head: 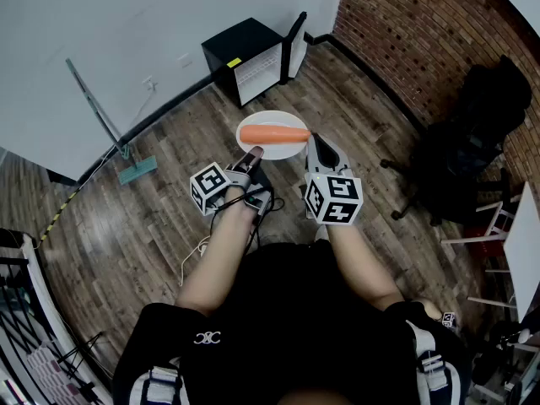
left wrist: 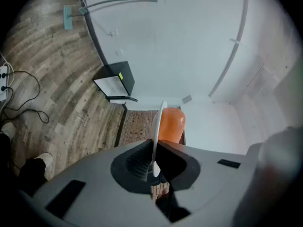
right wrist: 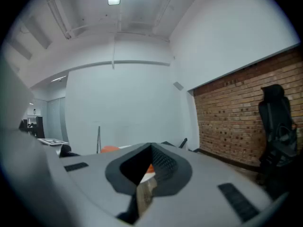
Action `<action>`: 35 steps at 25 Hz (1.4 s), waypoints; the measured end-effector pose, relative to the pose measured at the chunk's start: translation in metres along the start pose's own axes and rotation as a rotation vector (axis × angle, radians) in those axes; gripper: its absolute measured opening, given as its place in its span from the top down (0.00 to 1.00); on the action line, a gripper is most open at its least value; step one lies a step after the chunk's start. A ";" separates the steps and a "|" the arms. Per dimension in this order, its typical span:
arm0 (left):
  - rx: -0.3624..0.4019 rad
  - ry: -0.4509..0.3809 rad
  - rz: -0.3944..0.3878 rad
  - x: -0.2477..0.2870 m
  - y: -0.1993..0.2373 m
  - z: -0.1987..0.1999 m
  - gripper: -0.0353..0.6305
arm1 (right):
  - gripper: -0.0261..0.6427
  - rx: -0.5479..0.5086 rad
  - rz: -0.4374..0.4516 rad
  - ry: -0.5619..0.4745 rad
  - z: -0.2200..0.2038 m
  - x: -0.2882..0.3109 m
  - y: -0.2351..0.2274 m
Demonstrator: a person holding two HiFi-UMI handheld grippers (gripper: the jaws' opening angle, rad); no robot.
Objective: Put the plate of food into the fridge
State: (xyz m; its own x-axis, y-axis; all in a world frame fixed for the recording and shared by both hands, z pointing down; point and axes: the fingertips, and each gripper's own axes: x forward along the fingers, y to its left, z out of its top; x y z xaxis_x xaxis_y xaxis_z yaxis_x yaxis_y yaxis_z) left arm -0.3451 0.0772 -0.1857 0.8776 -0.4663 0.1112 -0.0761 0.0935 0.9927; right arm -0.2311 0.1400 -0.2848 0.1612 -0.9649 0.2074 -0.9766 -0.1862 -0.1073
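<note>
Left gripper and right gripper each clamp opposite rims of the plate bearing a carrot.

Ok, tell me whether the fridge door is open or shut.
Open. In the head view the fridge shows its white interior, and its door stands swung out to one side.

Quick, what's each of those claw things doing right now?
Left gripper: shut on the plate.
Right gripper: shut on the plate too.
</note>
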 end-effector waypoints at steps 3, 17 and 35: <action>-0.015 0.003 0.010 -0.001 -0.004 0.014 0.92 | 0.94 0.000 -0.010 0.009 0.004 0.011 0.009; -0.065 -0.024 0.045 -0.006 0.011 0.049 0.92 | 0.94 0.022 -0.042 0.046 -0.012 0.031 0.025; -0.058 -0.037 0.087 0.130 0.009 0.102 0.91 | 0.94 0.047 -0.014 0.091 0.008 0.163 -0.053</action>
State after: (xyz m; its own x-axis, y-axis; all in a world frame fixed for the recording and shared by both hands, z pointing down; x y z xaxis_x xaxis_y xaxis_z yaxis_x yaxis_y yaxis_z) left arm -0.2800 -0.0729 -0.1579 0.8509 -0.4861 0.1991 -0.1225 0.1850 0.9751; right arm -0.1516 -0.0092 -0.2531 0.1592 -0.9417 0.2964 -0.9662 -0.2102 -0.1489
